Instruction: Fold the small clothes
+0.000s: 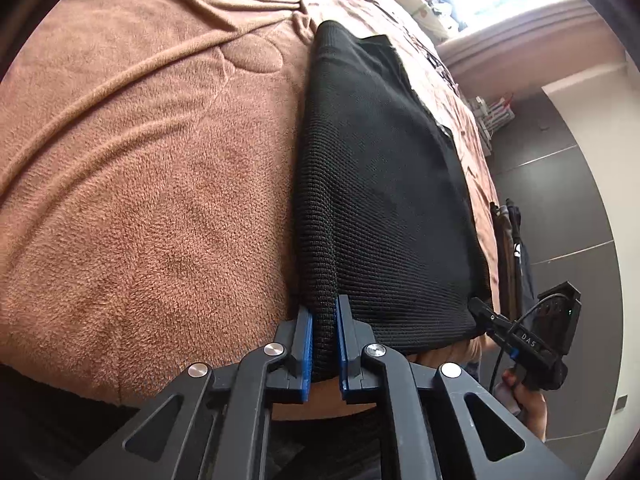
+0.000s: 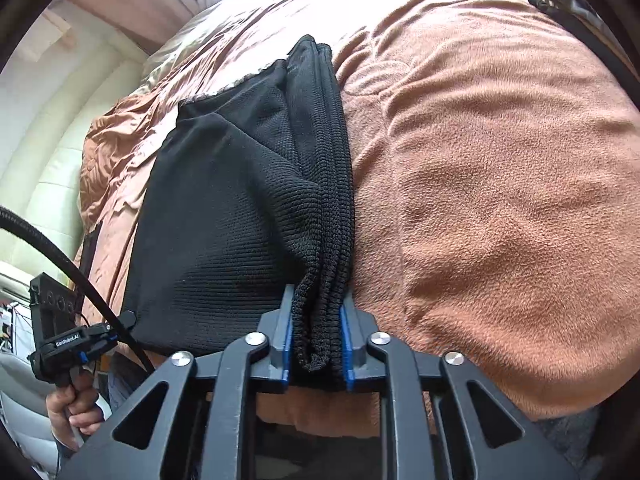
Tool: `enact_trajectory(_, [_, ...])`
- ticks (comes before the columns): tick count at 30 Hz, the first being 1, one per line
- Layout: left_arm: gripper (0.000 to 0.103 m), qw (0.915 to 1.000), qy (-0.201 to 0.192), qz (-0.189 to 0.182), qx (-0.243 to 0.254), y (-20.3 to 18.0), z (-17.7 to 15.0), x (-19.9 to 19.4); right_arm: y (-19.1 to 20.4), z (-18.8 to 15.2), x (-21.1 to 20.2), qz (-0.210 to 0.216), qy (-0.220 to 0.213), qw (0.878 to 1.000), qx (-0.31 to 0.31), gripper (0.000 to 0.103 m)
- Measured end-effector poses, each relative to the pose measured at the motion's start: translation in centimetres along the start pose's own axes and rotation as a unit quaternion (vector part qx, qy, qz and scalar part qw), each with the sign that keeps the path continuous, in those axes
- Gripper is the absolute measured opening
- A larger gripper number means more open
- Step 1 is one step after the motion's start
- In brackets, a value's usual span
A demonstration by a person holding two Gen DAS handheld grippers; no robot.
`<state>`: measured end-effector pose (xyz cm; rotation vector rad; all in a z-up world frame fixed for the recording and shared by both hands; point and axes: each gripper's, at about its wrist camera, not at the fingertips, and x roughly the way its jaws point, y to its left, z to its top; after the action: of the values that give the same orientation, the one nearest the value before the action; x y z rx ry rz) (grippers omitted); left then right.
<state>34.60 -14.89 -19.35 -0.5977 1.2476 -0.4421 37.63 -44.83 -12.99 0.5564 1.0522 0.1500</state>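
Black knit garment [image 1: 380, 200] lies half-folded on the brown blanket [image 1: 140, 200]; my left tool [image 1: 324, 344] and right tool [image 2: 316, 344] each pinch its doubled edge, ready, I judge, to carry it across evenly.

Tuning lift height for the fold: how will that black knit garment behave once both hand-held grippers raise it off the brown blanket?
The black knit garment will probably sag between the grips: its layers already bunch and droop at the right hand-held gripper. It is likely light, since the left hand-held gripper pinches only one corner. The ribbed knit probably resists slipping, though it may drag on the fuzzy brown fleece blanket.
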Motion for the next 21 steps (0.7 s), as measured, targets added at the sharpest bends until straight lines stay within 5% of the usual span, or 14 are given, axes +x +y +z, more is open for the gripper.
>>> enact_trajectory(15, [0.012,0.9992,0.018,-0.009,0.035,1.7,-0.4,-5.2,1.2,-2.1,-1.2,0.042,0.028,0.999,-0.021,0.016])
enact_trajectory(17, [0.014,0.9991,0.021,0.007,0.035,1.8,-0.1,-5.1,0.7,-1.8,-1.6,0.027,0.017,0.999,-0.022,0.041])
enact_trajectory(19, [0.029,0.9992,0.019,0.010,0.034,2.0,0.4,-4.9,0.4,-1.3,-2.1,0.037,-0.003,0.999,-0.018,0.062])
enact_trajectory(21, [0.035,0.9992,0.009,0.010,0.037,2.1,1.0,-4.8,-0.2,-0.7,-2.3,0.046,-0.012,0.999,-0.013,0.063])
